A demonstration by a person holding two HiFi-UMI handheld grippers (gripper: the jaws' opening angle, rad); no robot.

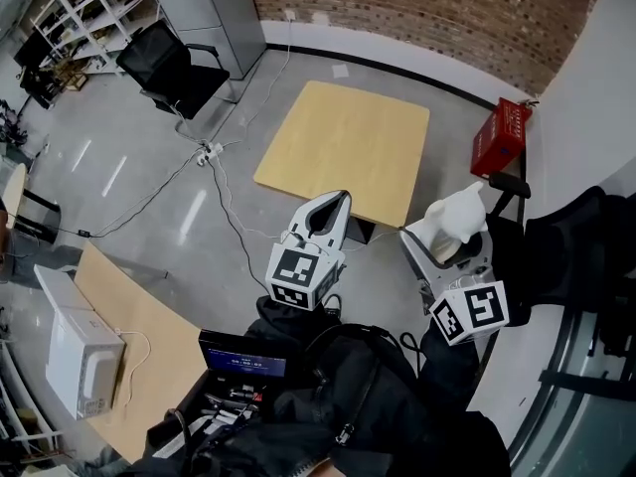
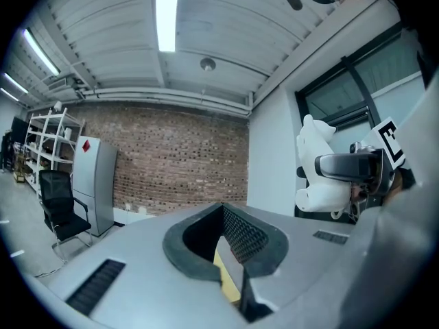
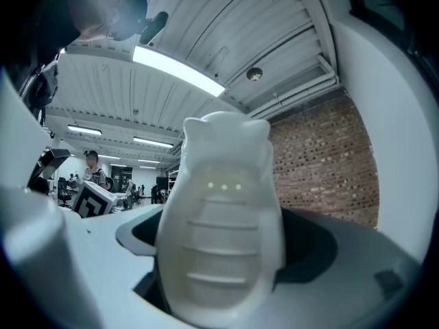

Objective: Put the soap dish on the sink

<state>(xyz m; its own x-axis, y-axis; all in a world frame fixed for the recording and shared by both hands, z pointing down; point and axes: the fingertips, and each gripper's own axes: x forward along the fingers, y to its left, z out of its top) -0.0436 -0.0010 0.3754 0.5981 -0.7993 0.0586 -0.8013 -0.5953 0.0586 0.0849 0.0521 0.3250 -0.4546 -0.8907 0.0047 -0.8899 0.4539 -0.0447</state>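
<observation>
1. head view: the right gripper (image 1: pixel 449 237) clamps the white soap dish (image 1: pixel 459 215) in mid-air. no sink in sight, so carry it level, wide of the table (image 1: pixel 343 147) edge.
2. left gripper view: the left gripper (image 2: pixel 230 256) looks pinched together and empty, with open floor ahead.
3. right gripper view: the dish fills the jaws, so squeeze steadily.

the soap dish (image 3: pixel 221 211) fills the right gripper view, its lower end cut off by the bottom edge, and covers the inner jaw faces of the right gripper (image 3: pixel 223 266). distant people (image 3: pixel 92 164) at the left are too small to make out.
</observation>
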